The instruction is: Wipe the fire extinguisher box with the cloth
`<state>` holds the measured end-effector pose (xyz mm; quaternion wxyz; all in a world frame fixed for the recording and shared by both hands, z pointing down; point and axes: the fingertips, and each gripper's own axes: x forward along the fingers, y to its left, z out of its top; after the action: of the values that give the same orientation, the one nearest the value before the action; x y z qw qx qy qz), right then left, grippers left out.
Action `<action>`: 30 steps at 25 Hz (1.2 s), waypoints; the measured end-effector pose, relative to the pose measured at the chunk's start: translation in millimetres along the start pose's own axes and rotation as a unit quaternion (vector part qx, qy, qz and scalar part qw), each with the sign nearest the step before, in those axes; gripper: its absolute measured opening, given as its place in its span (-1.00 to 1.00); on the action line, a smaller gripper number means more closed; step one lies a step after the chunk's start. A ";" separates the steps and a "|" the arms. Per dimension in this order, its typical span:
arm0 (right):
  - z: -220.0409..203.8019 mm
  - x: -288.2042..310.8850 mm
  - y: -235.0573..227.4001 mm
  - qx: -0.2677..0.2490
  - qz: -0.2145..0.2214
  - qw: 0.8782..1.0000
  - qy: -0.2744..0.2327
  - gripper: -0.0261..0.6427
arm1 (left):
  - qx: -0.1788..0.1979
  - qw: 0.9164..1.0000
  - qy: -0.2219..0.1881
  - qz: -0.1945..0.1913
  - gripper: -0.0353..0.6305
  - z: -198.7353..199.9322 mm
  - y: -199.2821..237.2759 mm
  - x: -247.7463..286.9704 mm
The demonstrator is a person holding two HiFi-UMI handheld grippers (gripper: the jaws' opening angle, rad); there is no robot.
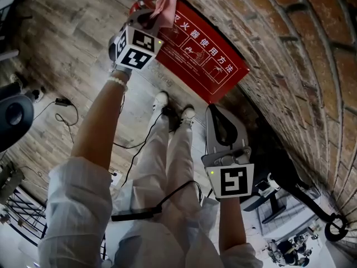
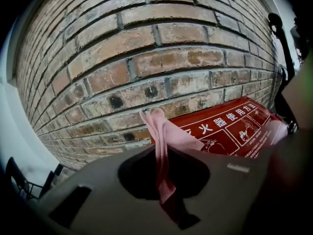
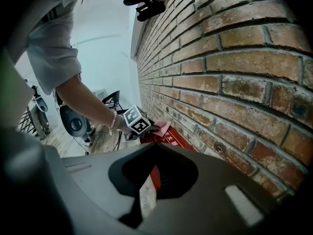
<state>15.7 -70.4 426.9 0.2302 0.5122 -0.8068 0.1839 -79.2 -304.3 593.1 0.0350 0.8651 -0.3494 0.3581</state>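
The red fire extinguisher box (image 1: 203, 54) with white print stands against the brick wall (image 1: 290, 66). My left gripper (image 1: 153, 7) is shut on a pink cloth (image 1: 165, 9) and holds it at the box's far top corner. In the left gripper view the cloth (image 2: 164, 141) hangs pinched between the jaws, with the box (image 2: 234, 129) just beyond to the right. My right gripper (image 1: 215, 109) hovers near the box's near end, shut with nothing in it. From the right gripper view the box (image 3: 168, 140), the cloth (image 3: 162, 127) and the left gripper's marker cube (image 3: 136, 120) show ahead.
The person's white shoes (image 1: 162, 99) stand on the wood floor beside the box. Black cables (image 1: 67, 108) trail over the floor at the left, near a dark round chair (image 1: 14, 116). A black stand (image 1: 301, 191) and gear sit at the lower right.
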 end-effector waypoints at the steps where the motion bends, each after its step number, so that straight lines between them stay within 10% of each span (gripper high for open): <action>1: 0.8 0.3 0.2 -0.001 0.001 1.000 0.000 -0.90 | -0.001 1.000 0.000 0.001 -0.86 0.1 2.1 -0.1; 30: 28.1 -4.0 16.6 -0.033 0.030 0.999 -0.007 -0.90 | -0.027 0.998 -0.051 -0.033 -0.86 2.3 -14.3 -105.1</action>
<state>-3.0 -75.7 400.5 0.2352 0.4811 -0.8291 0.1607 -121.3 -233.4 526.4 0.0520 0.8921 -0.3311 0.3029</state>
